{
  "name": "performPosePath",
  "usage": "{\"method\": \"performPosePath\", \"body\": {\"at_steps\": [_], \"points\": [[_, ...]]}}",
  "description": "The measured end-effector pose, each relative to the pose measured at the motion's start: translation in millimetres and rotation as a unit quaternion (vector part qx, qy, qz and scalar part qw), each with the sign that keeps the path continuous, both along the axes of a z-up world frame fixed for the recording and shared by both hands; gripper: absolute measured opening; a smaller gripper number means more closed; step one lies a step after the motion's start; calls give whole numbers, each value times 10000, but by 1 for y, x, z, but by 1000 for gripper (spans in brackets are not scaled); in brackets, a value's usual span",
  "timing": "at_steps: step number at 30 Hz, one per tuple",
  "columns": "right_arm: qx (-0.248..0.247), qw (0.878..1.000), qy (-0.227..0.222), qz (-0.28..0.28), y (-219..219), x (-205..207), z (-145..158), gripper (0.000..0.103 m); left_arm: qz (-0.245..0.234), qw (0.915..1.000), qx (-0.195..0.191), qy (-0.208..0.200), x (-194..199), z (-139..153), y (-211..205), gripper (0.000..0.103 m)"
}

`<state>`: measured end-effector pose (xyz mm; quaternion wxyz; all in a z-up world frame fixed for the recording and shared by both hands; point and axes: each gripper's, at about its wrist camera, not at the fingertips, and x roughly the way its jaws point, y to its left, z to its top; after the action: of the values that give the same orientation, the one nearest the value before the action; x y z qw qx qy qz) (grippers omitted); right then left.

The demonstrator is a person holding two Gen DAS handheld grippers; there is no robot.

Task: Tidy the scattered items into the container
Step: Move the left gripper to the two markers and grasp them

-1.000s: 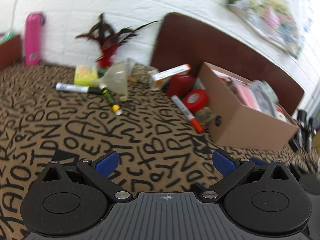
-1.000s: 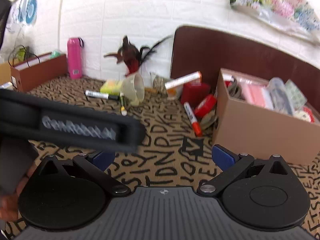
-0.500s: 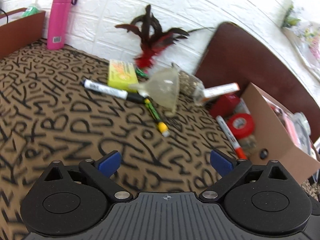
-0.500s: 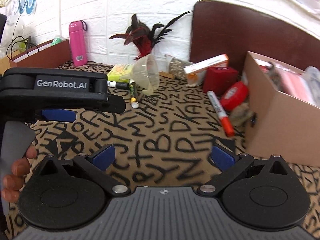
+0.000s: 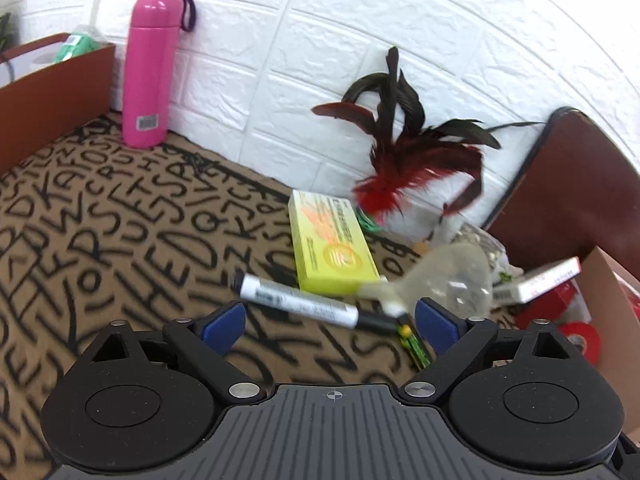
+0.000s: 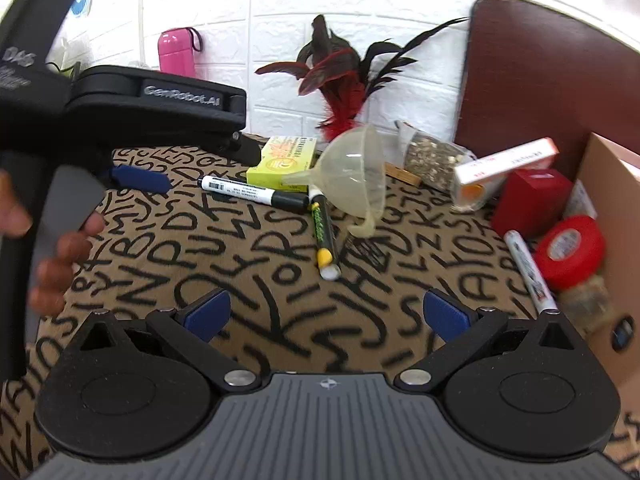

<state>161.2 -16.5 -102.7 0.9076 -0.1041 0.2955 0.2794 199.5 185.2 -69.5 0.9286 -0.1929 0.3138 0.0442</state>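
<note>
Scattered items lie on a letter-patterned cloth. A black-and-white marker (image 5: 304,306) (image 6: 252,194) lies just ahead of my open left gripper (image 5: 330,322), between its blue fingertips. Behind it are a yellow box (image 5: 330,248) (image 6: 286,158), a clear funnel (image 6: 352,174) (image 5: 448,280), a green-and-yellow pen (image 6: 324,236), a bag of grains (image 6: 430,160) and a feather toy (image 6: 340,84). My right gripper (image 6: 328,316) is open and empty over bare cloth. The cardboard box (image 6: 616,200) stands at the right, with a red tape roll (image 6: 572,252), a red-capped marker (image 6: 528,270) and a red box (image 6: 528,200) beside it.
A pink bottle (image 5: 150,68) stands against the white brick wall. A brown box (image 5: 48,96) is at the far left. A dark brown board (image 6: 552,76) leans on the wall behind the cardboard box. A white-and-orange carton (image 6: 504,164) rests beside the grain bag.
My left gripper has swung left and moved forward until the black-and-white marker lies between its fingertips. My right gripper has also come closer to the scattered items. Both stay open.
</note>
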Motion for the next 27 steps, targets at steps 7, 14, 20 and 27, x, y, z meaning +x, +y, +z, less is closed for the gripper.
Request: {"method": "performPosePath", "body": {"at_steps": [7, 14, 20, 27], "points": [[-67, 10000, 6, 74, 20, 26, -8, 96, -342, 9993, 145, -7, 35, -6, 13, 96], [-132, 9998, 148, -11, 28, 47, -16, 81, -920, 9943, 188, 497, 60, -43, 14, 90], [-46, 9992, 360, -155, 30, 61, -22, 59, -1264, 9875, 786, 513, 44, -45, -5, 84], [-35, 9987, 509, -66, 33, 58, -19, 20, -1325, 9857, 858, 589, 31, -43, -6, 33]]}}
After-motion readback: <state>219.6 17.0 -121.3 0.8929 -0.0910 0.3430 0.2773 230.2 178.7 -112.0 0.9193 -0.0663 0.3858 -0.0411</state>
